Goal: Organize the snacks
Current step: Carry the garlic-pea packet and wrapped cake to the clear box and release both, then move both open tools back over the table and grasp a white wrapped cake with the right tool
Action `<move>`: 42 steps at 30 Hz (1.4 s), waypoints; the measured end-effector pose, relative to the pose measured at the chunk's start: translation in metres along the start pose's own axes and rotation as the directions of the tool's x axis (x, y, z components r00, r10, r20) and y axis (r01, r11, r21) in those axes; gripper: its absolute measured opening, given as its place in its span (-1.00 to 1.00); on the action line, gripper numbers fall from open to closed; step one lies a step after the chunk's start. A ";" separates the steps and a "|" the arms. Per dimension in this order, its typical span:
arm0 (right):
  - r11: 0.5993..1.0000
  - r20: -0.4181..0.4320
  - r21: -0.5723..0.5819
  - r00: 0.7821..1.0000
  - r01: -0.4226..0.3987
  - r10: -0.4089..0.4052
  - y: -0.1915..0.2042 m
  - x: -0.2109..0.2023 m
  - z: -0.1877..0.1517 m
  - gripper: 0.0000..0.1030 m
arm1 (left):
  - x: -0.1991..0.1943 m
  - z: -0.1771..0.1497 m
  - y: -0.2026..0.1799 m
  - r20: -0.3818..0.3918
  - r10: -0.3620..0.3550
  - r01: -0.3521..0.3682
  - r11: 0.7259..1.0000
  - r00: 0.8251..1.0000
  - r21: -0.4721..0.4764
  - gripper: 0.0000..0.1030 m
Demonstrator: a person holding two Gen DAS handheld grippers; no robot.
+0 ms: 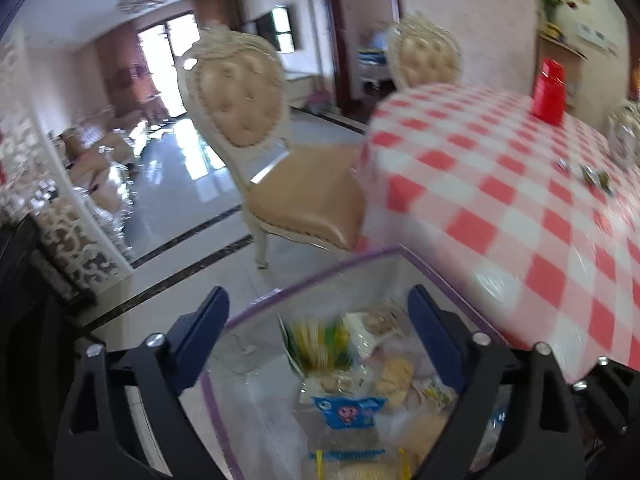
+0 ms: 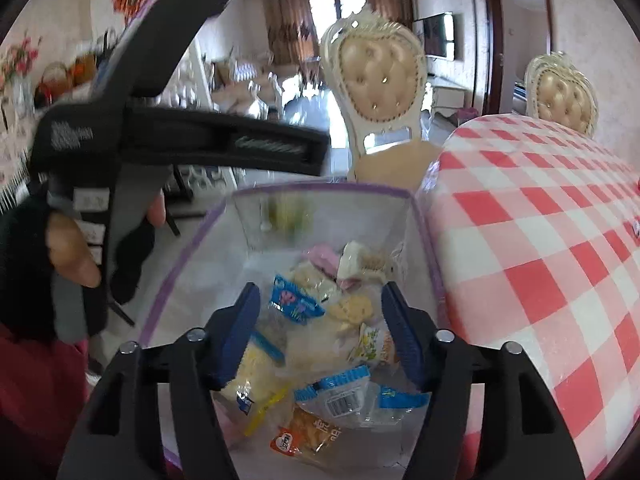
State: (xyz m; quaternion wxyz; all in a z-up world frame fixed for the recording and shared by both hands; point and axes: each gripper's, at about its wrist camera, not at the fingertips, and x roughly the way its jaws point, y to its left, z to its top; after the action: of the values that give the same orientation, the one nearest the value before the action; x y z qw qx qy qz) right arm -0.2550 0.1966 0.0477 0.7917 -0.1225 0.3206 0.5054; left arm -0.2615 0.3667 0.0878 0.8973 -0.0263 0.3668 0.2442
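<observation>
A clear storage box with a purple rim (image 1: pixel 320 268) (image 2: pixel 320 191) sits beside the checked table and holds several wrapped snacks (image 1: pixel 348 376) (image 2: pixel 320 320): blue, yellow, orange and pale packets. My left gripper (image 1: pixel 318 312) is open, with its blue pads either side of the box's inside, above the snacks. My right gripper (image 2: pixel 320 312) is open too and hovers over the same box, empty. The left gripper's black body (image 2: pixel 180 136) and the hand holding it show in the upper left of the right wrist view.
A table with a red-and-white checked cloth (image 1: pixel 520 200) (image 2: pixel 560 220) lies right of the box. A red box (image 1: pixel 550 92) and small wrapped items (image 1: pixel 596 176) lie on it. Padded beige chairs (image 1: pixel 280 160) (image 2: pixel 380 80) stand beyond on a glossy tiled floor.
</observation>
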 end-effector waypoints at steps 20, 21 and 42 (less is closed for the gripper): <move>0.830 0.095 0.456 0.909 0.323 -0.406 -0.294 -0.154 -0.037 0.49 | 0.010 0.069 -0.248 -0.021 -0.425 0.425 0.905 0.905 -0.013 0.96; 0.818 0.087 0.468 0.904 0.333 -0.419 -0.306 -0.155 -0.039 0.49 | 0.016 0.078 -0.269 -0.023 -0.443 0.442 0.897 0.896 -0.029 0.96; 0.536 -0.085 0.705 0.806 0.464 -0.586 -0.447 -0.182 -0.116 0.50 | 0.165 0.156 -0.444 -0.017 -0.460 0.444 0.866 0.888 -0.231 0.96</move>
State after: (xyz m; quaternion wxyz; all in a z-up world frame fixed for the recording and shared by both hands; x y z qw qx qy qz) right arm 0.0414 -0.2000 0.0159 0.9149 0.1354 0.3690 0.0922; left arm 0.1433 0.0809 0.0321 0.9071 -0.2197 0.3529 0.0656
